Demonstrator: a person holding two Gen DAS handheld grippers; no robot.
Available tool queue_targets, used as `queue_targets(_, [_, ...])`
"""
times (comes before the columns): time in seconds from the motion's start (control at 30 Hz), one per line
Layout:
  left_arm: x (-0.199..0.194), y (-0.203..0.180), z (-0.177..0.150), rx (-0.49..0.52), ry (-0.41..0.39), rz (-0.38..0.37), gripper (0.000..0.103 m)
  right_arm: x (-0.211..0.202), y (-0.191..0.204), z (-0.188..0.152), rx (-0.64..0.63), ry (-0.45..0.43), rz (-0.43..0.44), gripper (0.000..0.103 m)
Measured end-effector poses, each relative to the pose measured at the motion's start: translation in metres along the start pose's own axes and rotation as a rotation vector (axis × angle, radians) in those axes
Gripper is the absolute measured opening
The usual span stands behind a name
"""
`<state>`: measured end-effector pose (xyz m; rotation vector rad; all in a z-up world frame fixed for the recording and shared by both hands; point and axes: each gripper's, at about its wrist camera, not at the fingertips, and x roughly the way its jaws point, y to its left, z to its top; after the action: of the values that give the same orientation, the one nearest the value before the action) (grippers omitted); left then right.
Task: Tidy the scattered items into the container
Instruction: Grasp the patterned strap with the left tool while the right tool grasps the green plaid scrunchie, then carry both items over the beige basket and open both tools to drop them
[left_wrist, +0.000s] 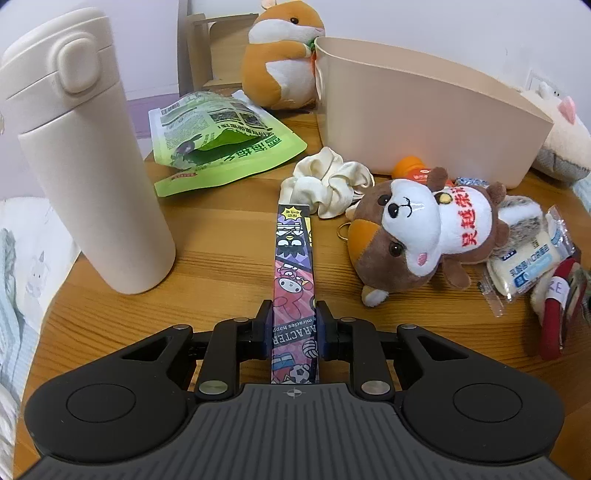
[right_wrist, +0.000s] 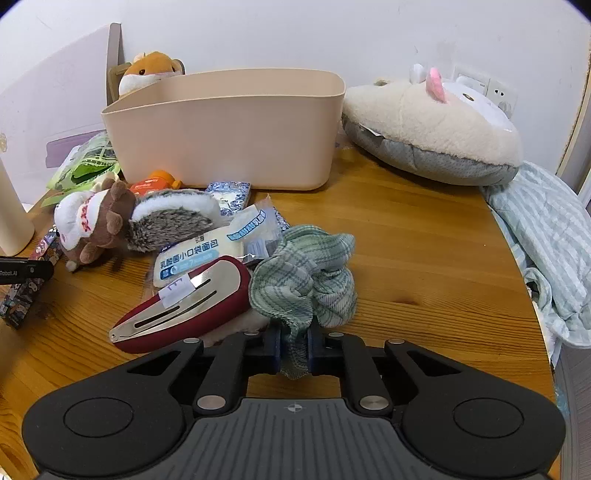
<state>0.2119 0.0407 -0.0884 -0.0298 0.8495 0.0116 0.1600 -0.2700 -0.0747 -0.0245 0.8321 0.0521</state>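
Through your left wrist camera, the left gripper (left_wrist: 294, 325) is clamped on a long flat cartoon-printed box (left_wrist: 294, 266) that lies on the wooden table (left_wrist: 221, 251) and points away toward a cream scrunchie (left_wrist: 328, 181). The table is round-edged, with visible grain. A tall cream flask (left_wrist: 81, 155) stands upright at the left, and a green snack pouch (left_wrist: 221, 147) lies flat behind it. The beige container (left_wrist: 417, 122) sits toward the back right, with an orange hamster plush (left_wrist: 280, 59) just beside its left end against a pale wall. A brown and white plush (left_wrist: 421, 232) lies on its side in front of the container, next to a wrapped bread packet (left_wrist: 528, 262).

Through your right wrist camera, the right gripper (right_wrist: 294, 350) is pinched tight on a fold of the green plaid scrunchie (right_wrist: 306, 273), which rests on the table just beside a dark red hair clip (right_wrist: 184, 299). The container stands at the back centre, well apart from the scrunchie, and its inside cannot be seen. A large cream plush cushion (right_wrist: 428, 122) lies to the right of it below wall sockets (right_wrist: 480, 85). Striped pale blue cloth (right_wrist: 546, 236) drapes over the table's right edge.
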Motion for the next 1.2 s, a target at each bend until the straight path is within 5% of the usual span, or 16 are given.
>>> queue_targets(0.4, [-0.061,-0.011,0.017,0.034,-0.134,-0.029,0.023,-0.037,-0.001,0.012,-0.015,-0.075,-0.005,0.011])
queue_targets(0.8, [-0.113,-0.039,0.067,0.092,-0.302,-0.064,0.023,-0.068,0.002,0.063,-0.064,-0.206,-0.003,0.011])
queue_targets(1.2, [-0.111,-0.063,0.142,0.087,-0.364,-0.055,0.023,-0.074,0.014,0.128,-0.146,-0.289,-0.018,0.011])
